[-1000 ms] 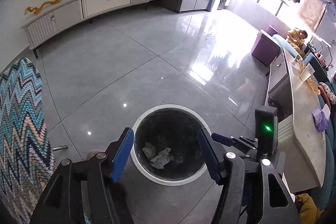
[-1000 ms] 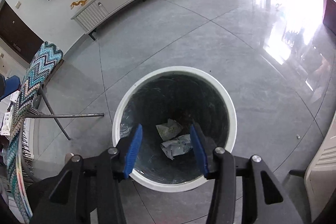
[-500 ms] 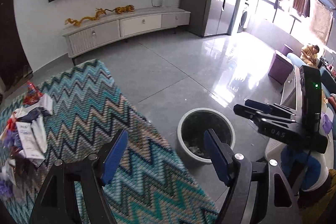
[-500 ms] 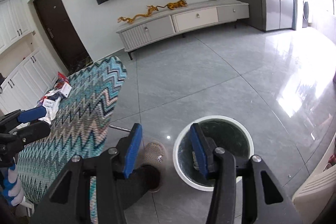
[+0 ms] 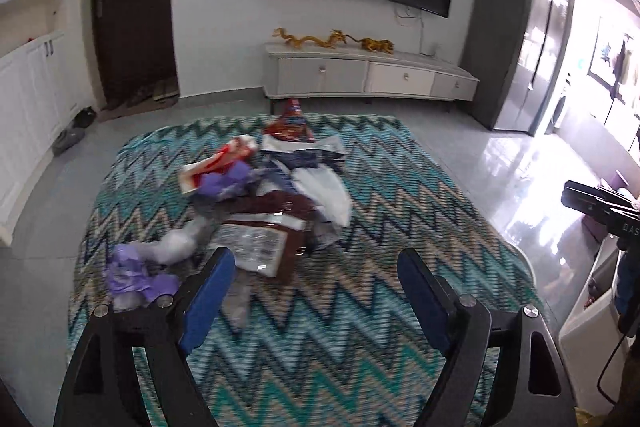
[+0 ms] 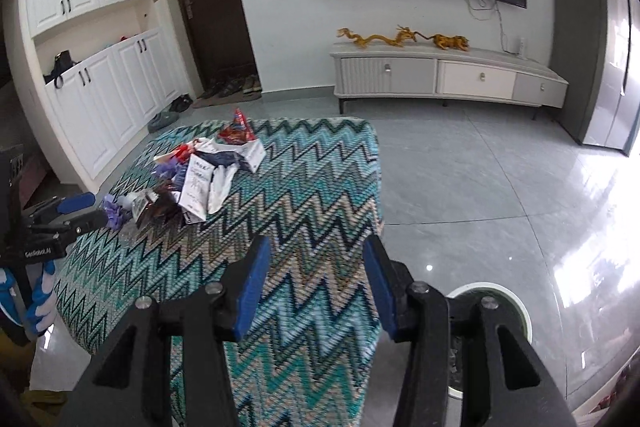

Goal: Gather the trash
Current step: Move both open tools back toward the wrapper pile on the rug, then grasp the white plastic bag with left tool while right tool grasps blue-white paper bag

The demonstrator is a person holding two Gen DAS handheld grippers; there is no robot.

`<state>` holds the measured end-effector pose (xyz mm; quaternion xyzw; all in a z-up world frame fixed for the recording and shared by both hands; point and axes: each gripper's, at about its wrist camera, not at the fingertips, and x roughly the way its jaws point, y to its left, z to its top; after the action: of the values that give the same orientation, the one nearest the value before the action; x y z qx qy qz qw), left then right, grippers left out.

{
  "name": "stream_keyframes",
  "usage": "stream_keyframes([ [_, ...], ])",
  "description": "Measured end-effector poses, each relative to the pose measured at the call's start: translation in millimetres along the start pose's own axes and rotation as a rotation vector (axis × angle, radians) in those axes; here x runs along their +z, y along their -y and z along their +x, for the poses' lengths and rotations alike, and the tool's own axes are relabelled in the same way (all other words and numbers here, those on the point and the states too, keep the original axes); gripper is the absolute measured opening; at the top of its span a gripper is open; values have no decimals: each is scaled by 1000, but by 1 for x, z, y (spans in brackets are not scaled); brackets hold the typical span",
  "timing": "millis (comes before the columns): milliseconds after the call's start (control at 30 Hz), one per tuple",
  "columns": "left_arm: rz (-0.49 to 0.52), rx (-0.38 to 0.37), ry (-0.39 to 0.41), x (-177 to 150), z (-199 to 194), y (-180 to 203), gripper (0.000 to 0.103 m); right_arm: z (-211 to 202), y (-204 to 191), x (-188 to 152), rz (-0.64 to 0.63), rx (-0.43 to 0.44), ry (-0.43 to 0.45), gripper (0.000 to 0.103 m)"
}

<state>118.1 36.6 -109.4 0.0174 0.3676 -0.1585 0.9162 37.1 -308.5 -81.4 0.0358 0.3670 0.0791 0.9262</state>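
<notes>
A heap of trash (image 5: 264, 195) lies on a table with a zigzag cloth (image 5: 380, 211): red snack wrappers, white papers, a dark brown packet, purple crumpled bits. My left gripper (image 5: 316, 267) hovers over the near part of the cloth, its jaws opening, nothing between them. My right gripper (image 6: 316, 259) hangs above the table's right end, open and empty. In the right wrist view the trash (image 6: 200, 183) sits far left, with the left gripper (image 6: 76, 211) beside it. The white-rimmed bin (image 6: 504, 295) stands on the floor, partly hidden behind the right finger.
A long white TV cabinet (image 6: 448, 75) with golden dragon figures stands against the far wall under a large screen. White cupboards (image 6: 100, 95) and a dark door with shoes are at the left. The glossy grey tiled floor (image 6: 500, 187) spreads to the right.
Both grippers have swung up and away from the bin to the table; the trash heap came into view. The left jaws have widened. The bin now shows only at the right view's lower edge.
</notes>
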Motion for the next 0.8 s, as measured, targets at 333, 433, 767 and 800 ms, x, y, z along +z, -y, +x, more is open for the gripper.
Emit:
stream_keyframes([
  [333,-139,154,-38,-4,34,-119,83,99,-101,20,-233,157,-160,49],
  [433,-142,142,-57,-3,48,-132,83,135,-124,22,-286,182,-209,50],
  [767,135,38,-159,15,93,-129,83,213,-160,28,-368,223,-287,49],
  [800,161,23,-168,17,98,-126,83,218,-162,29,-371,227,-289,49],
])
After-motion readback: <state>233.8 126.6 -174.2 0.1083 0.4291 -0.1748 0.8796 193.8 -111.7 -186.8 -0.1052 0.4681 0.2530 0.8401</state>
